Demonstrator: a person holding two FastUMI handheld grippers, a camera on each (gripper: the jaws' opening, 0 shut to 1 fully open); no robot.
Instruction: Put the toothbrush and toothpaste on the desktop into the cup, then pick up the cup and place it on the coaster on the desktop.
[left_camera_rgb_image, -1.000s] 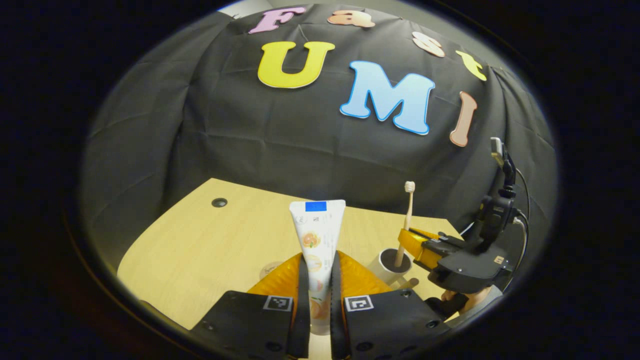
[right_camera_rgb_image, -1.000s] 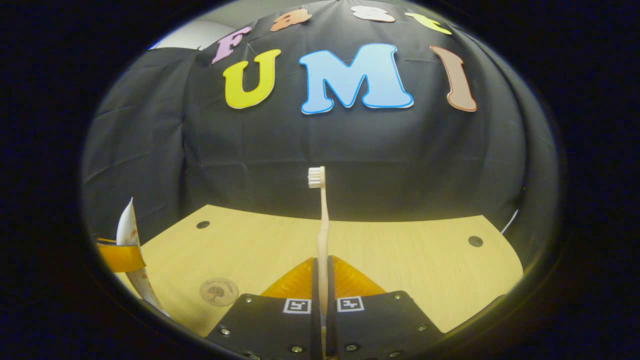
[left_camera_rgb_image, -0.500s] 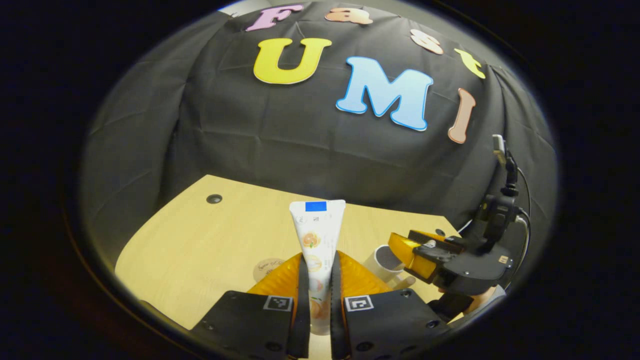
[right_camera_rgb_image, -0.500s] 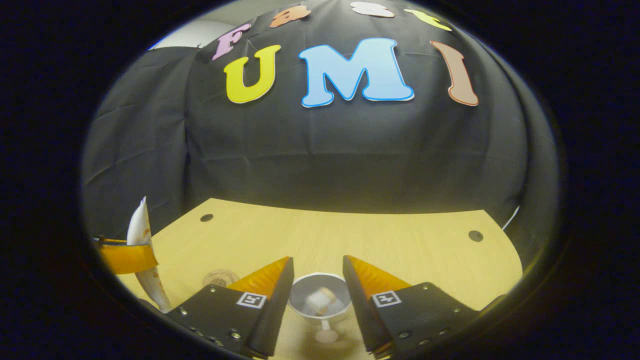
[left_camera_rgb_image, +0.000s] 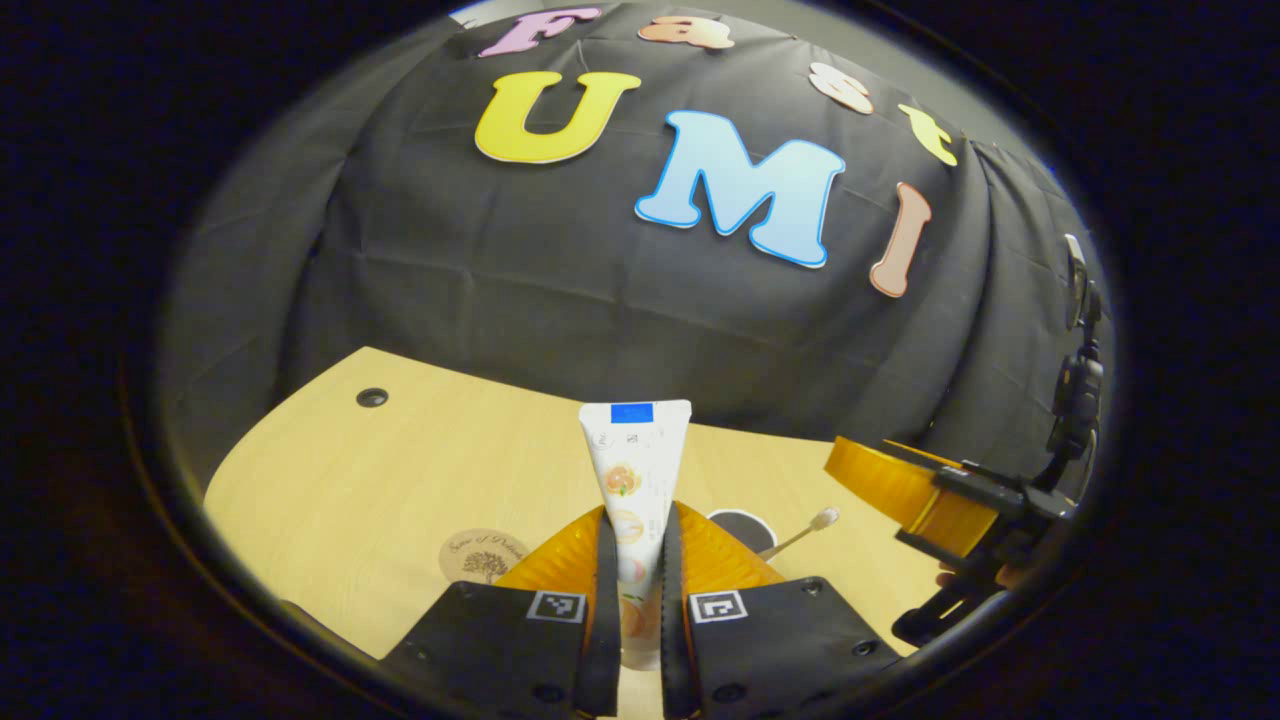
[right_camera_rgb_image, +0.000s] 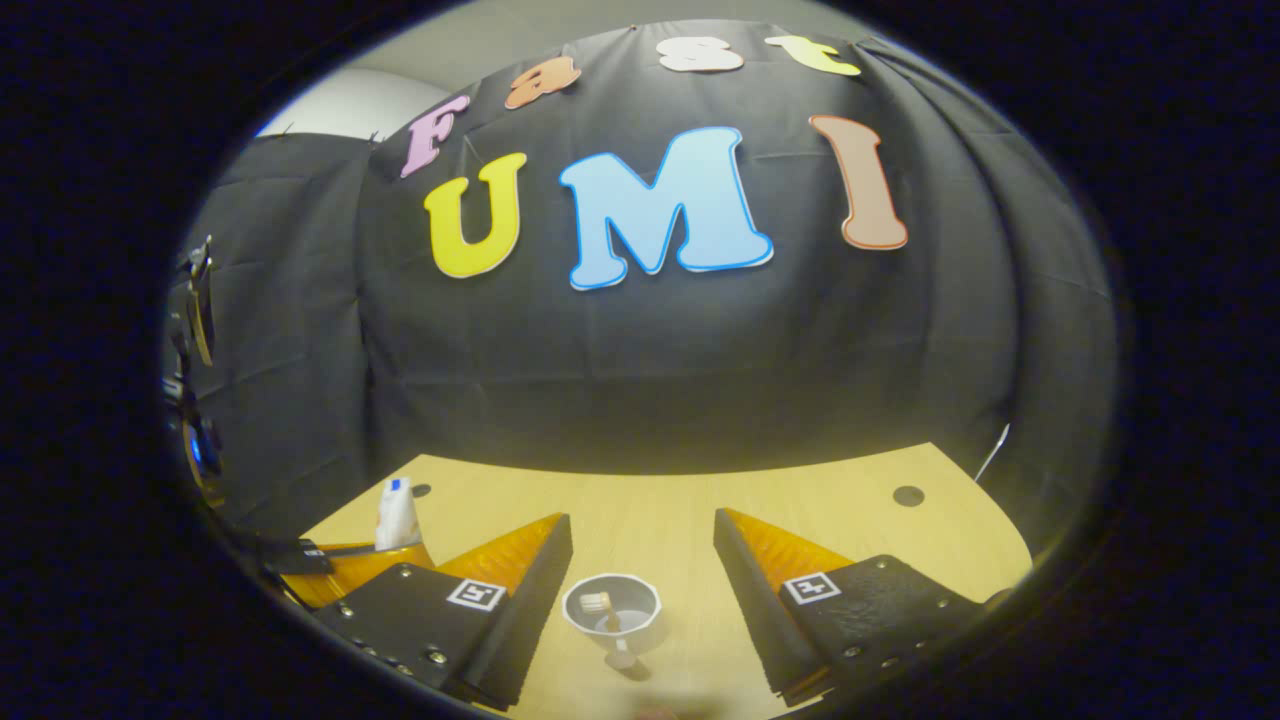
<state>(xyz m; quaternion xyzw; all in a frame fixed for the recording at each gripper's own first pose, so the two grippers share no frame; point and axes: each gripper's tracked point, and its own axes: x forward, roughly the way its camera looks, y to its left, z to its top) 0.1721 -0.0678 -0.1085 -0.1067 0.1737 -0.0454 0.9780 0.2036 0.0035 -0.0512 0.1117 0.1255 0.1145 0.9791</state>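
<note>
The left gripper (left_camera_rgb_image: 638, 585) squeezes the toothpaste (left_camera_rgb_image: 634, 470), which stands straight up, flat end on top; its bottom is hidden between the fingers. The right gripper (right_camera_rgb_image: 640, 560) is spread wide, holding nothing, above the cup (right_camera_rgb_image: 613, 608). The toothbrush (left_camera_rgb_image: 806, 528) leans in the cup, bristles up. The coaster (left_camera_rgb_image: 484, 553) lies on the surface (left_camera_rgb_image: 400, 470), near its front edge.

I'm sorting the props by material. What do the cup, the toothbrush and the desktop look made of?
Cup: white, smooth, ceramic or plastic, can't tell which. Toothbrush: pale tan handle, perhaps bamboo or plastic, with white bristles. Desktop: light matte wood grain, likely laminate.
</note>
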